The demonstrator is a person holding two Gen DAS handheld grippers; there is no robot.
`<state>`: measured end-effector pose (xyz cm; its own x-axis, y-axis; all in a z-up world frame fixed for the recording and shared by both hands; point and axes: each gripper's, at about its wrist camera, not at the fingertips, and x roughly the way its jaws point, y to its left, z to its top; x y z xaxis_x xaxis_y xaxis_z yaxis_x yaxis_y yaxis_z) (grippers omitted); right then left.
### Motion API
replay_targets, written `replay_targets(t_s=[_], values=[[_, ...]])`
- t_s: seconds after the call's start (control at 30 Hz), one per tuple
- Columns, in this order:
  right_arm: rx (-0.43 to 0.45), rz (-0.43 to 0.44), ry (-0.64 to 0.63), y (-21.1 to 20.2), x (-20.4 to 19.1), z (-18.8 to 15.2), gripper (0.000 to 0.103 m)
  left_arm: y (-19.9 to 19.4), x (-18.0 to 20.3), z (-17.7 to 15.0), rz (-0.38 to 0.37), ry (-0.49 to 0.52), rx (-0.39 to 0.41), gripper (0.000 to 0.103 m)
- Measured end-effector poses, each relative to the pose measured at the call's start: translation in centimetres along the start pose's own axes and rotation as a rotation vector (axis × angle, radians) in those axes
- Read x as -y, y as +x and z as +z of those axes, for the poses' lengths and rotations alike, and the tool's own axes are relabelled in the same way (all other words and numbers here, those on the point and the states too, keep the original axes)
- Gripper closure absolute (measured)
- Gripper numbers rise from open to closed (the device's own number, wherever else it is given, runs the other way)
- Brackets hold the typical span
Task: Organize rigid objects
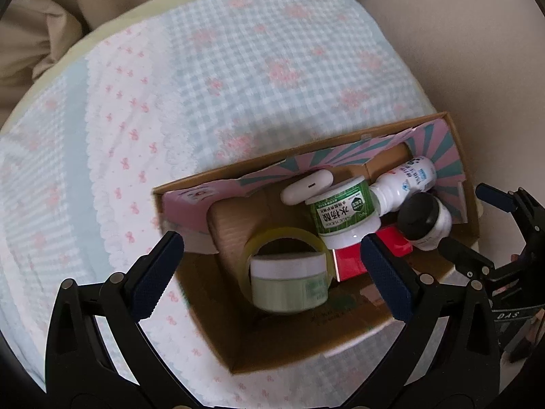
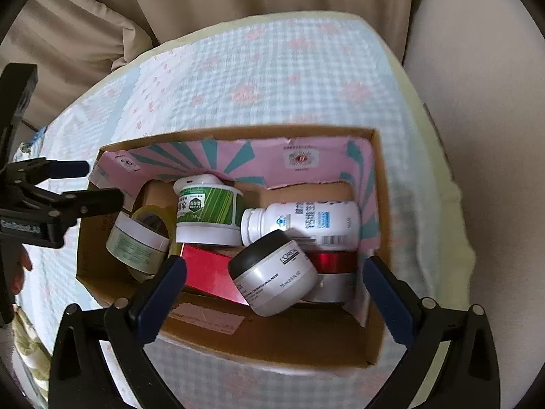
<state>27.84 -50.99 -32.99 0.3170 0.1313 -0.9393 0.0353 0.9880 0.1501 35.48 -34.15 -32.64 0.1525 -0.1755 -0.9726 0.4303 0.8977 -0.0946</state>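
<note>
A: Over the cardboard box [image 2: 373,204], both grippers? 
B: Yep. Left gripper [image 1: 272,266] and right gripper [image 2: 274,284]: jaws spread wide, nothing held. 
A: Jars? 
B: All inside. Black-lidded jar [image 2: 272,272] at near wall on red box [image 2: 211,272]; pale green jar [image 2: 136,245] in left corner w/ tape roll [image 1: 286,238]; white bottle [image 2: 303,220] lying toward right wall.

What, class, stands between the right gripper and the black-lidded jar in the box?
Nothing visible. The right gripper hangs open above the cardboard box, and the black-lidded jar lies tilted on top of the pile, resting on the red box, with no item over it.
</note>
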Motion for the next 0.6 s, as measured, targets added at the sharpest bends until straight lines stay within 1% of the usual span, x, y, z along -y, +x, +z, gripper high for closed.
replay_targets(t_s=[0.1, 0.17, 0.3, 0.37, 0.47, 0.53, 0.6], values=[[0.005, -0.025, 0.005, -1.6, -0.5, 0.1, 0.000, -2.3, -0.3, -0.6, 0.003, -0.007, 0.028, 0.000], [0.001, -0.042, 0.004, -2.7, -0.8, 0.1, 0.000, -4.6, -0.8, -1.4, -0.001, -0.016, 0.055, 0.000], [0.034, -0.066, 0.005, -6.1, -2.4, -0.2, 0.000, -9.2, -1.8, -3.2, -0.001, -0.037, 0.115, 0.000], [0.048, -0.066, -0.004, -7.8, -3.4, -0.4, 0.000, -12.1, -2.5, -4.7, -0.005, -0.053, 0.155, 0.000], [0.095, -0.073, -0.020, -11.7, -6.0, -0.8, 0.000, -17.0, -3.8, -7.2, -0.001, -0.084, 0.225, 0.000], [0.129, -0.069, -0.030, -14.5, -8.1, -1.1, 0.000, -21.2, -4.8, -9.6, 0.010, -0.101, 0.290, 0.000], [0.172, -0.067, -0.048, -17.6, -10.7, -1.4, 0.000, -24.6, -5.6, -11.5, 0.026, -0.114, 0.345, 0.000]])
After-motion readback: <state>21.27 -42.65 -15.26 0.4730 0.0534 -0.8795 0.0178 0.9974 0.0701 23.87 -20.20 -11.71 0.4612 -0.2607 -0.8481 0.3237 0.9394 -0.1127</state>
